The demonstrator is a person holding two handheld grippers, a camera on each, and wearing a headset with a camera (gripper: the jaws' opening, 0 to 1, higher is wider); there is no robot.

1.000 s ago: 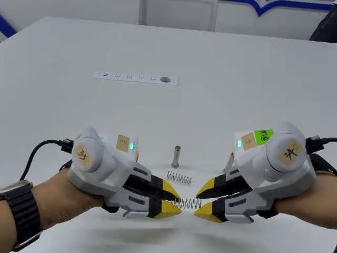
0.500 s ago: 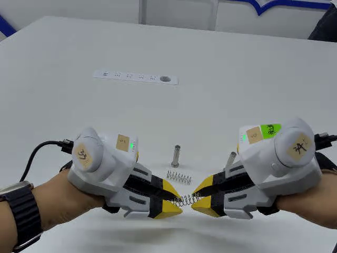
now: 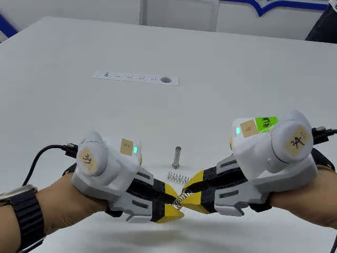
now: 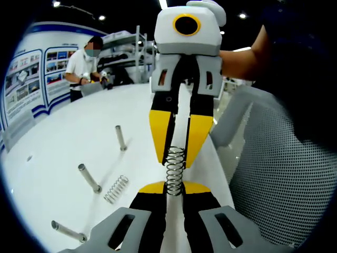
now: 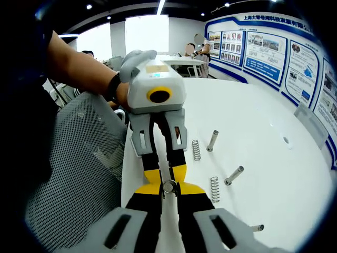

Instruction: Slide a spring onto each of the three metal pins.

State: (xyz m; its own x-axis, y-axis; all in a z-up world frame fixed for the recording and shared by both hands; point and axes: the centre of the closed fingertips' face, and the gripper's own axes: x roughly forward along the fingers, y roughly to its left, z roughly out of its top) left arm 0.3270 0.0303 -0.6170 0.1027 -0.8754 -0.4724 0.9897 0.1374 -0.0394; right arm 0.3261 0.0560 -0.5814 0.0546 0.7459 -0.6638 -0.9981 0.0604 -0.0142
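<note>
left tool (image 4: 175,187) closed to a narrow gap on thin coiled steel spring (image 4: 175,166) | right tool (image 5: 169,188) pinches spring's right end | over white bench (image 3: 210,105)

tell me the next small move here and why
Probably open the right claw and let the left claw hold the spring alone. Both claws are shut on that one spring, while the three pins sit bare on the table, so one claw likely needs to be free to pick up a pin.
</note>
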